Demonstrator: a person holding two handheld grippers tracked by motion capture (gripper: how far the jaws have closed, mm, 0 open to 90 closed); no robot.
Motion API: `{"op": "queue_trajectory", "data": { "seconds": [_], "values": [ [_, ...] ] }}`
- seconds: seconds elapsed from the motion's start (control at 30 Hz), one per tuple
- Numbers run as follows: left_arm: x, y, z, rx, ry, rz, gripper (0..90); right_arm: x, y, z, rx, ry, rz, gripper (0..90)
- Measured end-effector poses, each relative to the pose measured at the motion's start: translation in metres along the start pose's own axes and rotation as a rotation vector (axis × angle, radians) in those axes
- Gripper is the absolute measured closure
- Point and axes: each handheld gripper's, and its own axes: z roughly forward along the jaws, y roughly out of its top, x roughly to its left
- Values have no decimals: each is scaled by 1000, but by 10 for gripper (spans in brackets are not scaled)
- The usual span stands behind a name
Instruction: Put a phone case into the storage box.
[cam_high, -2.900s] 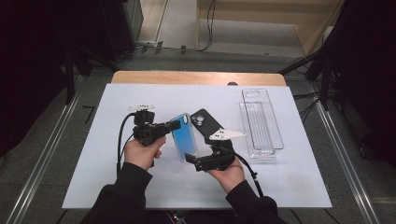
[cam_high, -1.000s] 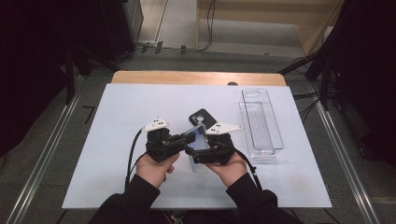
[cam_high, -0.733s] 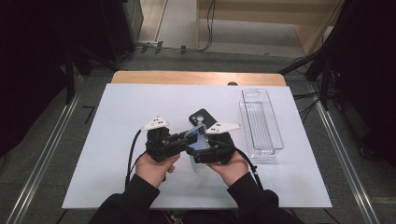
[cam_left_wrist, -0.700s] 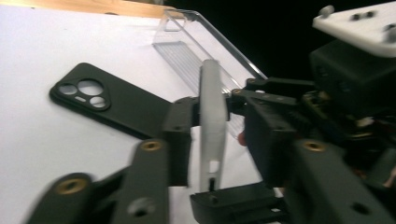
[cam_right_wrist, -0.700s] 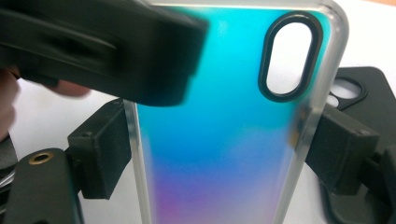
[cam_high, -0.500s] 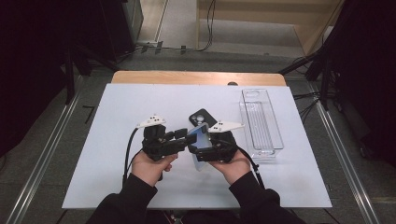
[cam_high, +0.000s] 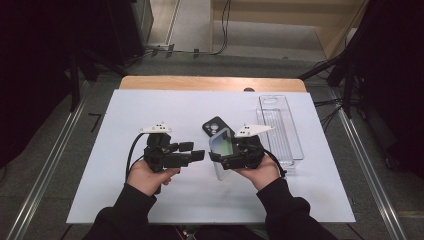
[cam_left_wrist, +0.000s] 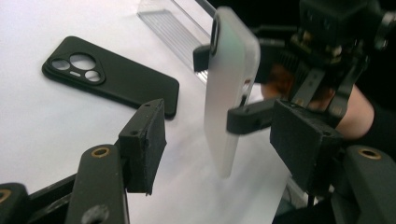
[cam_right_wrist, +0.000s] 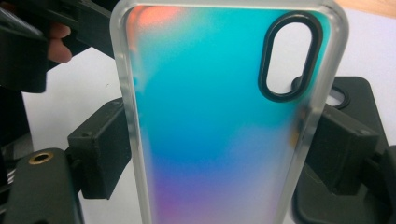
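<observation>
Right tongs over iridescent case's edges.

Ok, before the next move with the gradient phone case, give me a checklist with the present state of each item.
1. Right gripper clamped on the gradient phone case, a jaw on each long edge: ok.
2. Left gripper clear of the case: ok; its jaws have just been opening, pads off the case, though the case stands between them.
3. Case clear of the table: cannot tell; its lower end sits close above the white surface.
4. Black phone case lying flat, apart from both grippers: ok.
5. Clear tray free of things: ok.
</observation>
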Motion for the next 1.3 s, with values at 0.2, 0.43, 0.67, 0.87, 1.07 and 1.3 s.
{"op": "queue_trajectory", "data": {
  "seconds": [0.2,0.43,0.67,0.87,1.07,1.3],
  "values": [
    [7,-9,-1,70,-18,62,316,-6,3,-7,8,57,-18,151],
    [13,-22,0,141,-14,134,314,-12,4,-16,16,93,-55,151],
    [20,-35,-2,177,-14,189,314,-16,6,-24,33,117,-73,151],
    [24,-43,-5,184,-16,197,314,-20,7,-30,38,128,-80,150],
    [29,-49,-9,177,-3,189,314,-23,8,-37,37,120,-67,151],
    [32,-57,-16,167,12,172,314,-29,14,-56,-1,60,-52,151]
  ]
}}
